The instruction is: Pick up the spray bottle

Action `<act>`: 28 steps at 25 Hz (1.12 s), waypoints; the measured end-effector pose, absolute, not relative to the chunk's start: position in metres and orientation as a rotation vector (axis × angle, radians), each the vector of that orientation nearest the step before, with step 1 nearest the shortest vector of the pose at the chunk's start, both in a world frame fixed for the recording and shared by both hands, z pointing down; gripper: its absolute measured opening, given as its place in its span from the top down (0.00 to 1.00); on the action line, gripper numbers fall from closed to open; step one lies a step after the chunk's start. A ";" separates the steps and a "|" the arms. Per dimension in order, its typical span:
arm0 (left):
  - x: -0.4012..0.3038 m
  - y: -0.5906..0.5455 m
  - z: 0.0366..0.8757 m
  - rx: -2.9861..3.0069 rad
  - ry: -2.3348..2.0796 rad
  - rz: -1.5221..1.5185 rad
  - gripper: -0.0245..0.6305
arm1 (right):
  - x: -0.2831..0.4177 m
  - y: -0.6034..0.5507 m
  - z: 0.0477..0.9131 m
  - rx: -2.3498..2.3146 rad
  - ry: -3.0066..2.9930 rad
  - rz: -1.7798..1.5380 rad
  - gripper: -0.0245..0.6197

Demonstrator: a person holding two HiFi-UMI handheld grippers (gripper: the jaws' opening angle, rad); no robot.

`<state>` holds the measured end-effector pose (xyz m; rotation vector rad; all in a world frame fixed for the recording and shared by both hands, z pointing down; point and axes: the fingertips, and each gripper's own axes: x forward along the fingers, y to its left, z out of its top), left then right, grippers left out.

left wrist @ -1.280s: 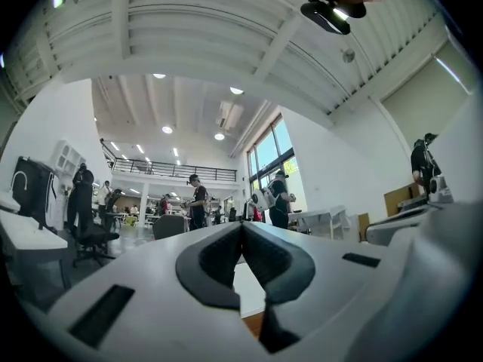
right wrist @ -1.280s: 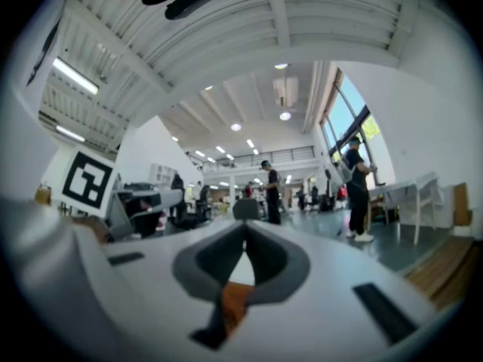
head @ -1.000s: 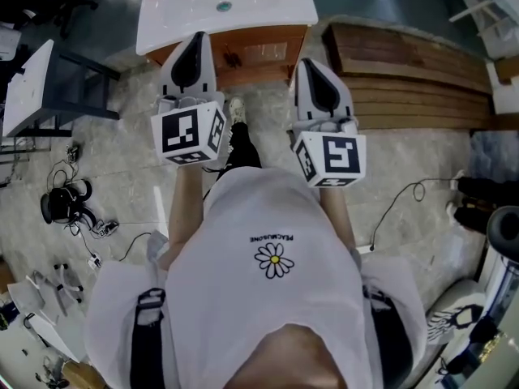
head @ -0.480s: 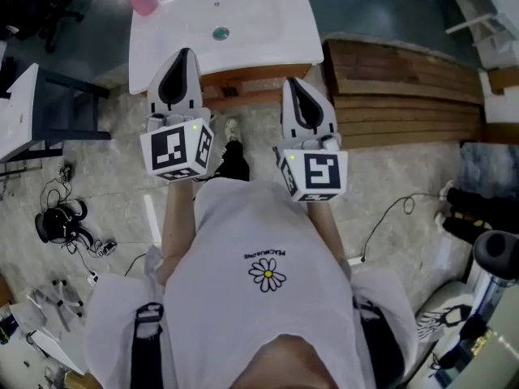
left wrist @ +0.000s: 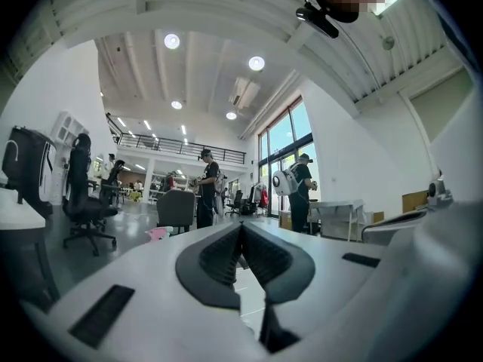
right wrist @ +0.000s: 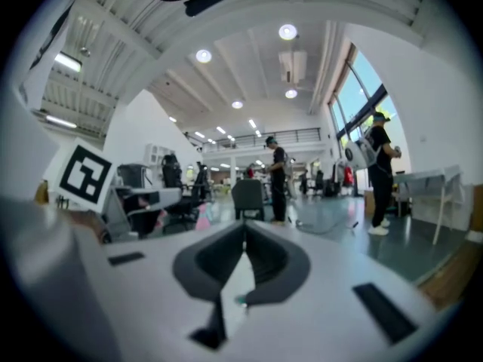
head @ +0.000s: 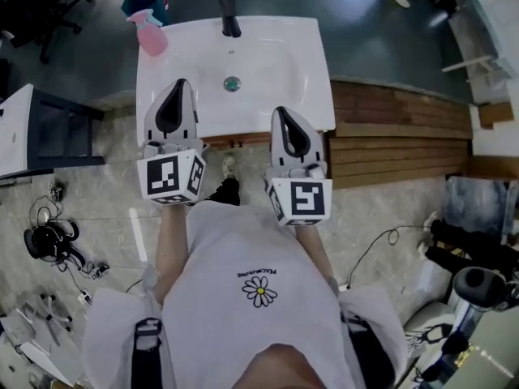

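Note:
A pink spray bottle [head: 152, 32] stands on the back left corner of the white sink [head: 312, 71]. It also shows as a small pink shape, the spray bottle [left wrist: 157, 234], low left in the left gripper view, and as the spray bottle [right wrist: 202, 216] left of centre in the right gripper view. My left gripper [head: 177, 87] is shut with nothing in it, over the sink's front left part, short of the bottle. My right gripper [head: 284, 113] is shut and empty, at the sink's front edge. Both point level toward the sink's back.
A black tap [head: 230, 16] and a drain [head: 233, 83] lie on the sink's middle line. Wooden steps [head: 397, 128] sit to the right, a dark table [head: 49, 128] to the left, cables [head: 50, 241] on the floor. People and office chairs stand far off.
The person has walked up to the sink. Both grippers moved forward from the floor in front of it to over its front part. The spray bottle has come fully into view.

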<state>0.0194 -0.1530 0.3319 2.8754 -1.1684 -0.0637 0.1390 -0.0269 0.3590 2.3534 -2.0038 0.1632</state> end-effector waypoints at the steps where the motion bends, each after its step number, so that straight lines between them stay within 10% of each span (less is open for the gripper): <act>1: 0.021 -0.163 0.335 2.855 -1.157 -0.067 0.93 | 0.140 -0.038 0.361 2.351 -2.012 0.174 0.92; 28: -0.005 -0.277 0.300 2.767 -1.473 -0.234 0.93 | 0.136 -0.189 0.350 2.178 -2.184 0.194 0.92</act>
